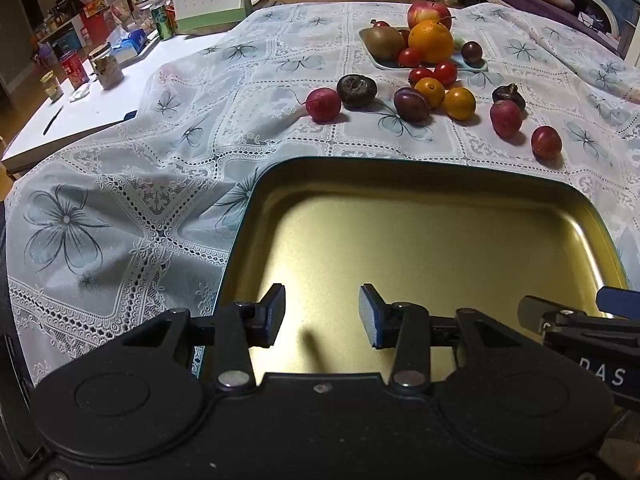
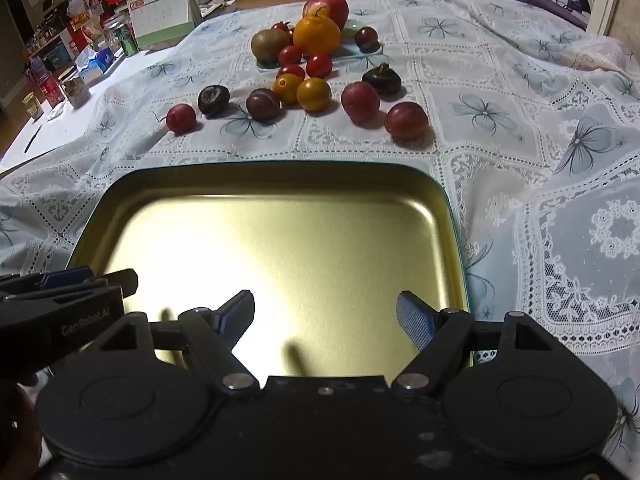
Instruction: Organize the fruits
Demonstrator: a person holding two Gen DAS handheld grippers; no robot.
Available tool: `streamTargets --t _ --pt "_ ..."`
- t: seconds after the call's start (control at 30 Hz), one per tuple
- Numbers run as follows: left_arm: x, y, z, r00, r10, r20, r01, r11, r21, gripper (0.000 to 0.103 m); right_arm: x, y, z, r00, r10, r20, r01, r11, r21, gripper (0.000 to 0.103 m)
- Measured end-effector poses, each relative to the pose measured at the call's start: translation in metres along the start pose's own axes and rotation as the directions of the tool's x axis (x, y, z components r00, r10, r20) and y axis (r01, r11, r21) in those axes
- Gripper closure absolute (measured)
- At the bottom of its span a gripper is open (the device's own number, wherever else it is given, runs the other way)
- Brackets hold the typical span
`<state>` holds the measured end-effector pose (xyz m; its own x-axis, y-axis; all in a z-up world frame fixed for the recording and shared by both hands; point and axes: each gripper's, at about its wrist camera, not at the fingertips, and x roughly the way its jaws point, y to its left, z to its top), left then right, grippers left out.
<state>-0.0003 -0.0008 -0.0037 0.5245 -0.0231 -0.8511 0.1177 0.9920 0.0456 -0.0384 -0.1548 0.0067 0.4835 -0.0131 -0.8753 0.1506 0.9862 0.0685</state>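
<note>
— How far along are we?

— Barely begun, I judge. My gold tray [image 2: 280,240] at the tabletop's near edge holds nothing; loose fruits [image 2: 312,94] lie mid-tabletop, more on the far plate [image 1: 384,65].

— Grippers?

— My left gripper [image 1: 322,316] and right gripper [image 2: 326,316] both gape, carrying nothing.

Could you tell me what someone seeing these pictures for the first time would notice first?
Probably the shiny gold tray, empty, lying on the lace tablecloth right under both open grippers. Beyond it, loose fruit is scattered across the cloth, and farther back a big orange sits piled with other fruit on a small plate.
</note>
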Motion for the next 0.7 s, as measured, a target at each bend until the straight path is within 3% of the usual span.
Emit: streamTargets --t 0.7 --pt "0.0025 -0.0003 -0.0045 1.0 -0.008 -0.02 0.008 1.0 -0.004 0.053 0.0062 -0.0005 0.0011 0.997 0.011 -0.071 -0.01 1.0 0.015 0.021"
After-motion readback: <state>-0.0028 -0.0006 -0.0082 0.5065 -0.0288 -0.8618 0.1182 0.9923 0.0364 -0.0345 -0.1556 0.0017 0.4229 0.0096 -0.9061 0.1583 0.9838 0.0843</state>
